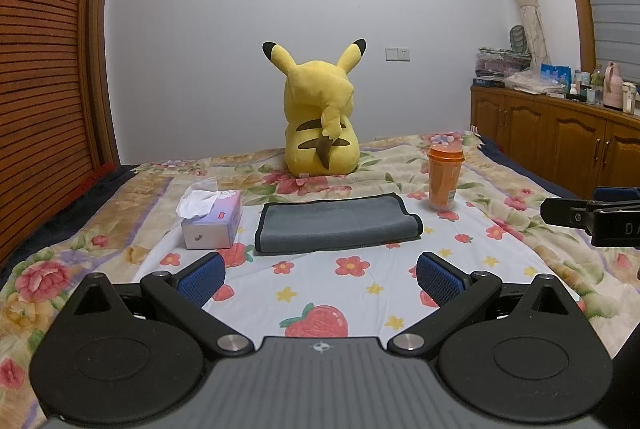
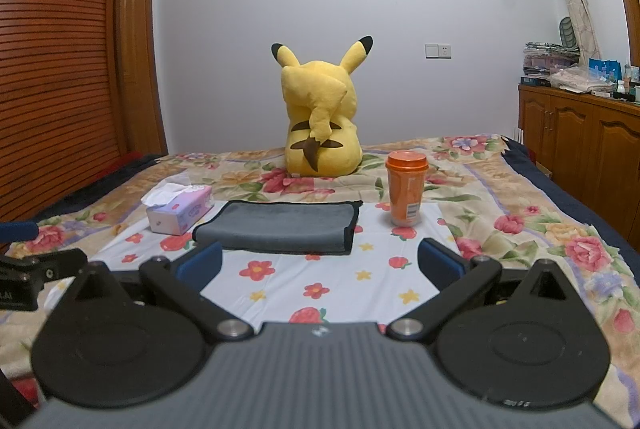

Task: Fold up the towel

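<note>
A grey towel [image 1: 336, 225] with a dark border lies folded flat on the white strawberry-print cloth [image 1: 320, 289] on the bed; it also shows in the right wrist view [image 2: 280, 227]. My left gripper [image 1: 320, 279] is open and empty, hovering just short of the towel's near edge. My right gripper [image 2: 320, 265] is open and empty, also just short of the towel, towards its right end. The right gripper shows at the right edge of the left wrist view [image 1: 592, 213]; the left one shows at the left edge of the right wrist view [image 2: 32, 269].
A tissue box [image 1: 212, 217] stands just left of the towel. An orange lidded cup [image 1: 444, 177] stands at its far right. A yellow plush toy [image 1: 320, 117] sits behind. Wooden cabinets [image 1: 560, 137] line the right wall, a slatted wardrobe [image 1: 44, 69] the left.
</note>
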`<state>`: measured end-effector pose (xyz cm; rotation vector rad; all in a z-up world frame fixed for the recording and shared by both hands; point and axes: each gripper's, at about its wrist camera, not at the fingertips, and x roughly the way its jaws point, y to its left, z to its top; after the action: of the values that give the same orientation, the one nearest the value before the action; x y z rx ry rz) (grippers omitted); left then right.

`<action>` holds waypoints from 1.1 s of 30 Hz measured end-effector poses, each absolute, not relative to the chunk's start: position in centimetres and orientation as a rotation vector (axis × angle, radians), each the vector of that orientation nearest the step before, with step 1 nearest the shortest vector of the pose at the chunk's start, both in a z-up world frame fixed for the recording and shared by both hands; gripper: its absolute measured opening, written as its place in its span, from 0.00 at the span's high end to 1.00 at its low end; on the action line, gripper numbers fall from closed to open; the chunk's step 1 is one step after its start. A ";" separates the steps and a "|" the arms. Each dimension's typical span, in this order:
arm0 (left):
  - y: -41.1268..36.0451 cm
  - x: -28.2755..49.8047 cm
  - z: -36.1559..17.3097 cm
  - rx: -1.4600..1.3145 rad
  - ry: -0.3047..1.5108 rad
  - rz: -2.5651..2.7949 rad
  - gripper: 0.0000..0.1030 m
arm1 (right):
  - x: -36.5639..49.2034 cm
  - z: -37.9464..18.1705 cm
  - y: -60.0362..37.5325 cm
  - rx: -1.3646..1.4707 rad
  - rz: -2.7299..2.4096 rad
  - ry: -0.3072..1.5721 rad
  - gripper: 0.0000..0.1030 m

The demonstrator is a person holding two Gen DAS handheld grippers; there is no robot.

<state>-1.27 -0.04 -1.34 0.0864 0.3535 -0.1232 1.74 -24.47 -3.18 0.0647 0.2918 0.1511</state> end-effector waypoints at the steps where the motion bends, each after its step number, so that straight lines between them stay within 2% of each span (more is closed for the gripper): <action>1: 0.0 -1.3 -1.3 0.086 0.354 -0.123 0.00 | 1.7 -3.2 -24.5 0.065 0.151 0.292 0.00; 33: 0.2 -1.2 -1.3 0.083 0.353 -0.121 0.00 | 1.8 -3.2 -24.5 0.064 0.151 0.291 0.00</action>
<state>-1.16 0.22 -1.29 0.0829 0.3529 -0.1214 1.75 -24.47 -3.18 0.0645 0.2915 0.1512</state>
